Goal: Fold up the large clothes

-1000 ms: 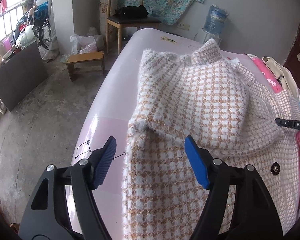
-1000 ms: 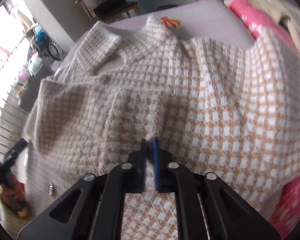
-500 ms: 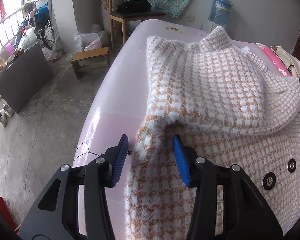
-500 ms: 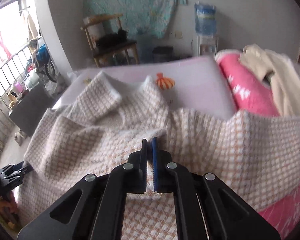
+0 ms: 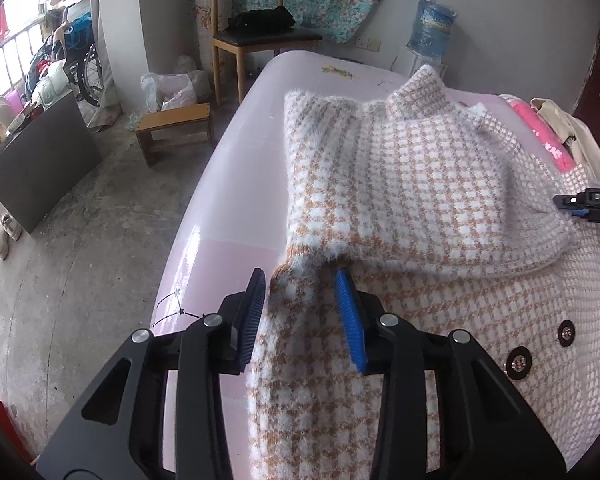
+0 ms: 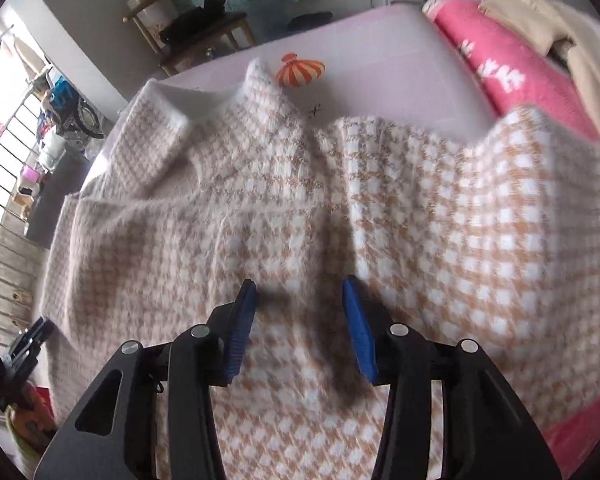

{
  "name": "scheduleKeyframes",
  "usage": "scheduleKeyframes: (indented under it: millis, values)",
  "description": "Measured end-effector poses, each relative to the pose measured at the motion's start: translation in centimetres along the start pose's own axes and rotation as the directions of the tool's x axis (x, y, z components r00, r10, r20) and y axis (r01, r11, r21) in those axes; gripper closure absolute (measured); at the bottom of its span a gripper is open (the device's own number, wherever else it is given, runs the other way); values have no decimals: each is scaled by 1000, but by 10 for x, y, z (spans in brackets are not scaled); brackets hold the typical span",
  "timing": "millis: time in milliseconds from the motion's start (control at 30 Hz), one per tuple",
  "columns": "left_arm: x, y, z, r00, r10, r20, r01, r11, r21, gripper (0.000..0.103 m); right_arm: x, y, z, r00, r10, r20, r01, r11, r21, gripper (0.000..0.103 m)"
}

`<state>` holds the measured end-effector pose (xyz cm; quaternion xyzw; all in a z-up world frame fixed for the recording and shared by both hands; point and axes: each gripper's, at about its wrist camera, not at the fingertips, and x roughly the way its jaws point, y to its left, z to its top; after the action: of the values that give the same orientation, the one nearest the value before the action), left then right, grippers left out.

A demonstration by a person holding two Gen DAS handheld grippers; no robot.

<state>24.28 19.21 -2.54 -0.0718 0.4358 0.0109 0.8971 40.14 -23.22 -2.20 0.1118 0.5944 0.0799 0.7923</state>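
A fuzzy tan-and-white checked coat [image 5: 412, 200] lies spread on a pale pink bed [image 5: 228, 184], one part folded over its middle. Black buttons [image 5: 518, 362] show at the right. My left gripper [image 5: 302, 306] is open, its blue pads on either side of the coat's left edge, at the fold's corner. My right gripper [image 6: 300, 312] is open just above the coat [image 6: 300, 220], holding nothing. Its tip also shows in the left wrist view [image 5: 584, 202] at the folded part's right edge.
A pink blanket [image 6: 512, 72] and a cream garment [image 6: 560, 28] lie on the bed's right side. A wooden chair [image 5: 256, 36], a low stool [image 5: 172, 132], a water bottle [image 5: 430, 24] and clutter stand on the concrete floor to the left and beyond.
My right gripper was shut on the coat, carried it over, and has now opened and let it go. My left gripper narrowed around the coat's left edge, then widened a little.
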Motion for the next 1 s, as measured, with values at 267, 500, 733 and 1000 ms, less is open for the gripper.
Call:
scheduleKeyframes:
  millis: [267, 500, 733, 1000]
  values:
    - [-12, -8, 49, 993, -86, 77, 84, 996, 19, 68, -21, 48, -7, 988, -90, 122, 108, 982, -153, 92]
    - [57, -13, 65, 997, 53, -54, -50, 998, 47, 74, -152, 147, -53, 840, -36, 542, 273, 890, -364, 93]
    - [56, -12, 53, 997, 38, -66, -35, 999, 39, 74, -89, 78, -19, 900, -179, 399, 298, 918, -261, 93]
    - [44, -5, 47, 999, -34, -35, 35, 999, 26, 74, -22, 16, -9, 930, -279, 240, 309, 946, -96, 77]
